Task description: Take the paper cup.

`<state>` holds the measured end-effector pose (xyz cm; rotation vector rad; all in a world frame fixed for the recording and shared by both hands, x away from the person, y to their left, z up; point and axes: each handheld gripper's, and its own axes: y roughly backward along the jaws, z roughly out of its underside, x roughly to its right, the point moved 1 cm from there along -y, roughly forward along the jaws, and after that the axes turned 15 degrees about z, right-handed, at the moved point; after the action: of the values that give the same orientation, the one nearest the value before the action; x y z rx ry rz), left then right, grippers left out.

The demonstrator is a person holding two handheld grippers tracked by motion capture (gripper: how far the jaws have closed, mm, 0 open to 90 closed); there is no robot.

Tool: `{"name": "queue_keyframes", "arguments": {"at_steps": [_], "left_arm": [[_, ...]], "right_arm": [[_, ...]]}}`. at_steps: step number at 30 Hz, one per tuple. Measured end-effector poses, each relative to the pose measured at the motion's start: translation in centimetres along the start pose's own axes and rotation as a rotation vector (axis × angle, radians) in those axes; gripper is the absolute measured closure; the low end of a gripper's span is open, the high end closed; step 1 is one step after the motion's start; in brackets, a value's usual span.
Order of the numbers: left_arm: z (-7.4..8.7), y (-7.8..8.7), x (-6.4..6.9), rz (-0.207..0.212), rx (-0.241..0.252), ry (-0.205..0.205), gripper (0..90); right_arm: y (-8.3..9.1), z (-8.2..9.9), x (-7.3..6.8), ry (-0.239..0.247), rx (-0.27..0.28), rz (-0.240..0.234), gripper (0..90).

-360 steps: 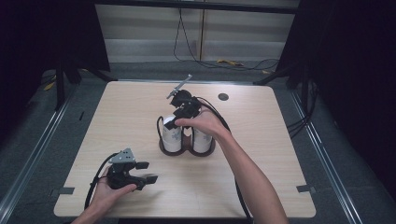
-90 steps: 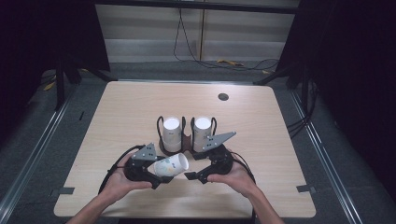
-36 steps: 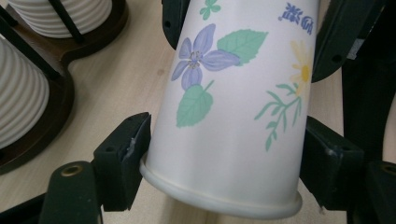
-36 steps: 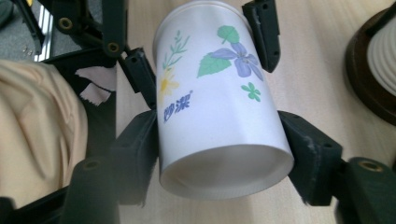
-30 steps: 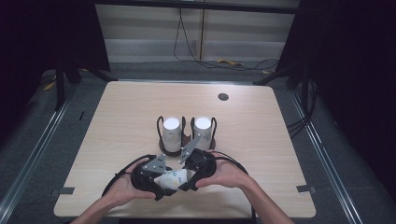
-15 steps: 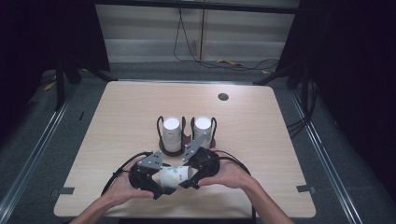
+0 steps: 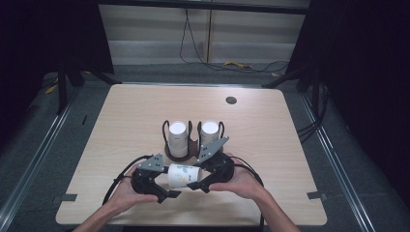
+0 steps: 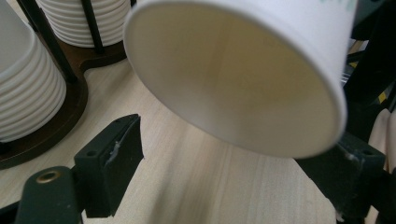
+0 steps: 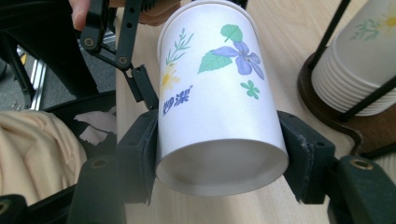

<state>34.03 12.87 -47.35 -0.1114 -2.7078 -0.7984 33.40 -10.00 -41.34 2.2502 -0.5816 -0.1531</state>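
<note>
Between the right gripper's [image 9: 219, 154] jaws lies a smooth, tapered paper cup [image 9: 215, 93].

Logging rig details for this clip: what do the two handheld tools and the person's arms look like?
Both tools are black, each with two blocky black jaws. The left tool and right tool each carry a grey three-cornered plate on top and trail a black cable across the table. The left tool's jaw pads look scuffed with whitish marks. The forearms are bare, with no sleeves showing.

A dark wooden rack [image 7: 180, 154] holds 2 stacks of white cups [image 7: 177, 137] on the table [image 7: 270, 145].
</note>
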Motion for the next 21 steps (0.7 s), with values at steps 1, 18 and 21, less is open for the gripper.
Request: {"name": "queue_keyframes", "arguments": {"at_steps": [1, 18, 21], "left_arm": [[0.0, 0.0, 0.0, 0.0, 0.0, 0.0, 16.1], [0.4, 1.1, -0.2, -0.066, 0.157, 0.022, 15.5], [0.5, 1.0, -0.4, -0.095, 0.153, 0.05, 15.4]], "right_arm": [[0.0, 0.0, 0.0, 0.0, 0.0, 0.0, 37.0], [-0.1, 1.4, 0.1, -0.128, 0.136, 0.029, 37.6], [-0.1, 1.5, 0.1, -0.124, 0.137, 0.037, 37.6]]}}
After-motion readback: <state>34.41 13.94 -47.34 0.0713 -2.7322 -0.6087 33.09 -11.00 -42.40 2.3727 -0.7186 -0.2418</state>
